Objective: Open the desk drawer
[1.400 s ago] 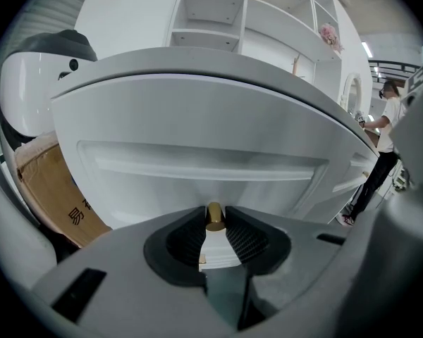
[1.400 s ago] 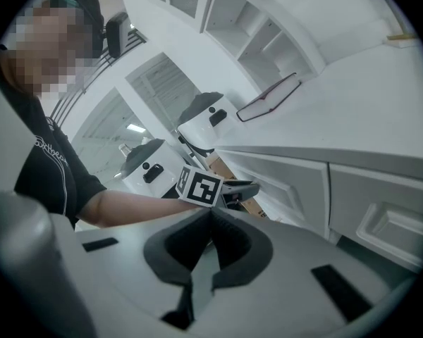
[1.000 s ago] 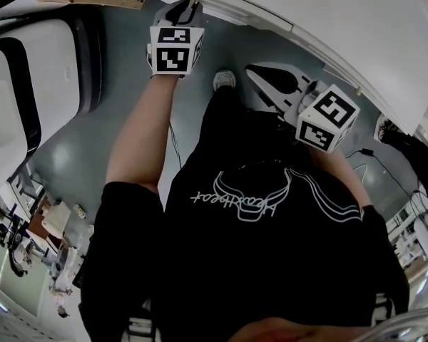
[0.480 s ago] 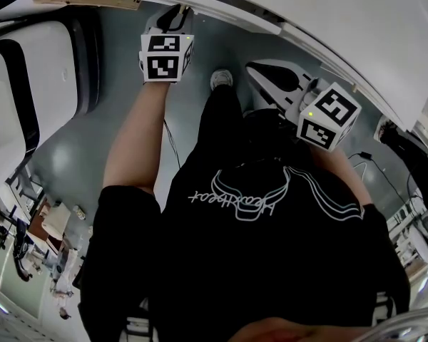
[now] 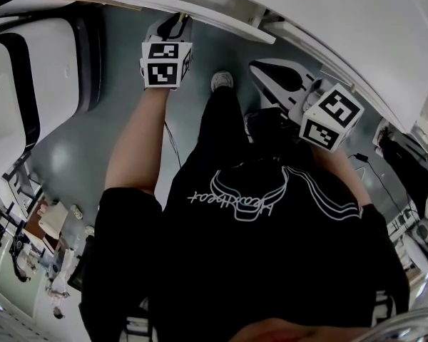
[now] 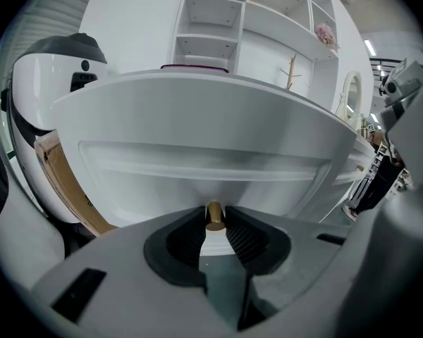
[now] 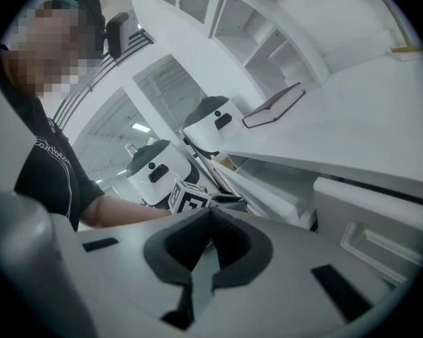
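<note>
Two claws in view, only one working. The left claw [image 6: 213,225] is clamped on the small brass knob [image 6: 213,215] of the drawer [image 6: 197,157]. The knob sits right between the pad tips with both pads on its sides, and the drawer's white face fills the view just ahead of the claw. The right claw [image 7: 210,218] is pressed together at the tips with nothing between. It hangs off to the side of the left claw, well apart from the knob, not involved.

Change over the last second, head view: the drawer's front edge [image 5: 221,23] has come further out from under the worktop [image 5: 357,27]. The left claw has drawn back toward the person with it, same grip. The right gripper view shows the pulled-out drawer ahead of and above the right claw, sticking out below the worktop edge. What shows of its inside looks bare.

Meaning for the task: the drawer is already partly open and the pull is working. Judged roughly midway; remaining travel can't be told. The next move likely needs the same straight pull back, pads kept square on the knob. The knob is small and smooth-looking, so slipping off is the main risk.
</note>
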A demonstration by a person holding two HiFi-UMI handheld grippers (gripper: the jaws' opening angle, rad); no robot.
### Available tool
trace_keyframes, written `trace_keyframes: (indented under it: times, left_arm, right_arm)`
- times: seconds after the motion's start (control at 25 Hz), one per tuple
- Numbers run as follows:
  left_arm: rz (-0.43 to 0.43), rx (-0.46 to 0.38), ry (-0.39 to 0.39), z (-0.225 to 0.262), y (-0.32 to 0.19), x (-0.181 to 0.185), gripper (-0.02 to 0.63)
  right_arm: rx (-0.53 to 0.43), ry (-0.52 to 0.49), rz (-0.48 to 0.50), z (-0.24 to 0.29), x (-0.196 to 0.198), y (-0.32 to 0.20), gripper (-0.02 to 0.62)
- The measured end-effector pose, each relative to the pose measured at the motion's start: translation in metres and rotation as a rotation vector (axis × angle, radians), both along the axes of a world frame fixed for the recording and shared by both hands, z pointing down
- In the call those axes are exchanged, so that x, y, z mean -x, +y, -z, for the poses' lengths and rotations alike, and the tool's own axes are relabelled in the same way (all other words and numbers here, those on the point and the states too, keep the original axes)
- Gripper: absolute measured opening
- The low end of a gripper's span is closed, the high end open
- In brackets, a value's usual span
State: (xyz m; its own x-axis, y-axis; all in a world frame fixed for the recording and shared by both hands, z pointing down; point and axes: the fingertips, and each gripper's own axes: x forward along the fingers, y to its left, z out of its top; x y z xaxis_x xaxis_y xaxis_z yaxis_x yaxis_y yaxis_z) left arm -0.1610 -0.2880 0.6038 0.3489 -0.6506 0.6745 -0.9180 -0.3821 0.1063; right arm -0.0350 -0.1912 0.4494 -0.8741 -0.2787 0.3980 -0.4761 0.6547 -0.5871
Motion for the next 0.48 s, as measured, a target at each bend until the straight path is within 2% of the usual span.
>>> trace_keyframes:
  times: [0.48]
  left_arm:
    - [0.005, -0.006, -0.001, 0.004, 0.028, 0.006, 0.091]
  right_arm:
    - [-0.002, -0.008, 0.033, 0.003, 0.001, 0.022, 0.005]
